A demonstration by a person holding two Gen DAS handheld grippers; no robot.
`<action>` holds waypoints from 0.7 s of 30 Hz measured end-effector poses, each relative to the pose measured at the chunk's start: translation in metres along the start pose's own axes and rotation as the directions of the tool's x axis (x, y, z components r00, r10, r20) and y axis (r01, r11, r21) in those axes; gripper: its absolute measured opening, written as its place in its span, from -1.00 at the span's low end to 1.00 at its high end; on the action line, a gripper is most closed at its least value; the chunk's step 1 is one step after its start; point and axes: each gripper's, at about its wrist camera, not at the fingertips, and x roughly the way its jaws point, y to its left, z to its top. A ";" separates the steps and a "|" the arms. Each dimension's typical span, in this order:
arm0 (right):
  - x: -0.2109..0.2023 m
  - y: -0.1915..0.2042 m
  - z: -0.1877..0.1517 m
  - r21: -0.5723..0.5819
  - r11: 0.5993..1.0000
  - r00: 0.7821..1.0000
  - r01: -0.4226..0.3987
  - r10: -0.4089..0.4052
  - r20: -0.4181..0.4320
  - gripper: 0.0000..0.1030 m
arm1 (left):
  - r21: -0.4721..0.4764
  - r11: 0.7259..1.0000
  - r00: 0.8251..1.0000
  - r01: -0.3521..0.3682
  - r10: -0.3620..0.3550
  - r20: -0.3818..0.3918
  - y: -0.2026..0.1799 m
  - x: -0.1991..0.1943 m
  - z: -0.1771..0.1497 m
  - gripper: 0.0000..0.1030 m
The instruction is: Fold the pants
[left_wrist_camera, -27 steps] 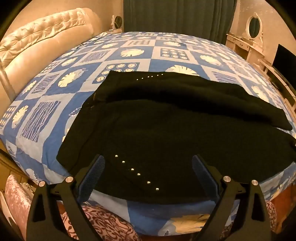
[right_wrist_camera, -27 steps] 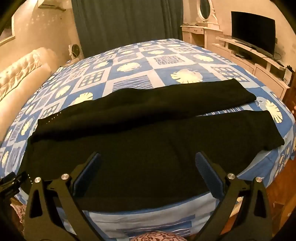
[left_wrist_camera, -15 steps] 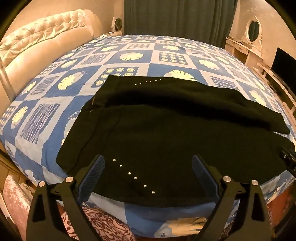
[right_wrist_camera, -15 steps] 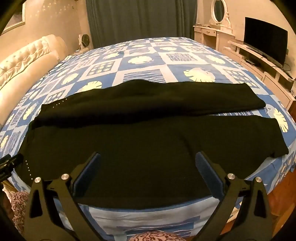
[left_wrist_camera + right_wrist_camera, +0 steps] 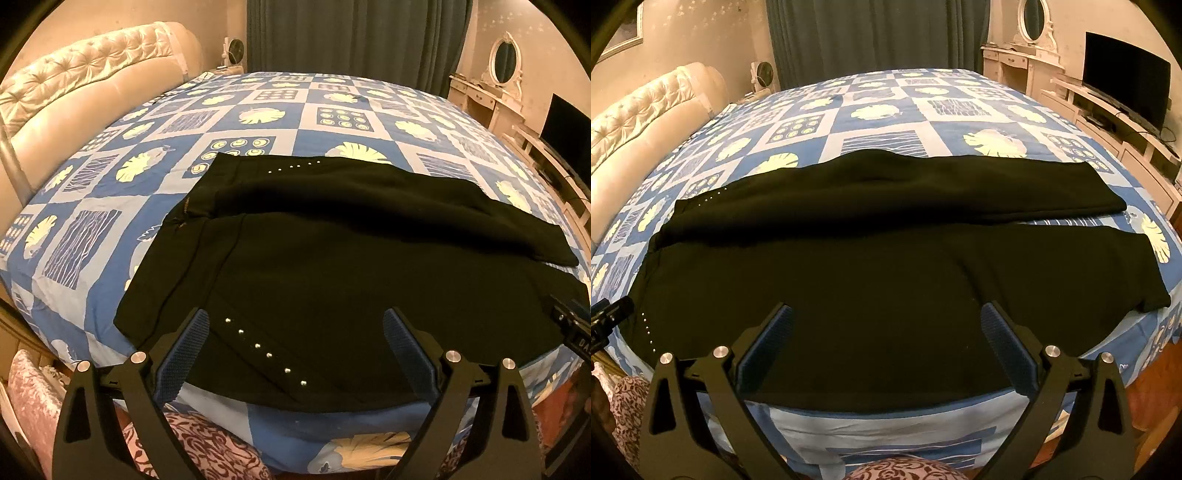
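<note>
With both the left gripper (image 5: 295, 343) and right gripper (image 5: 886, 339) gaping empty, each should pinch the black pants' (image 5: 886, 280) near edge squarely, gathering both fabric layers.

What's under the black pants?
The black pants lie spread flat on the blue patterned bedspread, which shows all around them. Whatever part of the pattern sits directly beneath the pants is covered and cannot be seen.

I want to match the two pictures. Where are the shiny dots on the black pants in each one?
Left wrist: the near dots run diagonally at lower centre, between the fingers.
Right wrist: the same dots sit at the far left edge.
Shared landmark: the oval mirror.
</note>
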 end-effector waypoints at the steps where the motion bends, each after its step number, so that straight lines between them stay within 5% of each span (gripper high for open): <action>1: 0.001 0.000 -0.001 0.004 1.000 1.000 -0.001 0.001 0.001 0.96 | 0.000 1.000 1.000 0.002 -0.002 -0.001 0.000 0.000 0.000 0.83; 21: 0.005 -0.004 -0.002 0.031 1.000 1.000 -0.007 0.007 -0.019 0.96 | -0.011 1.000 1.000 -0.003 0.002 -0.016 -0.002 0.002 -0.005 0.83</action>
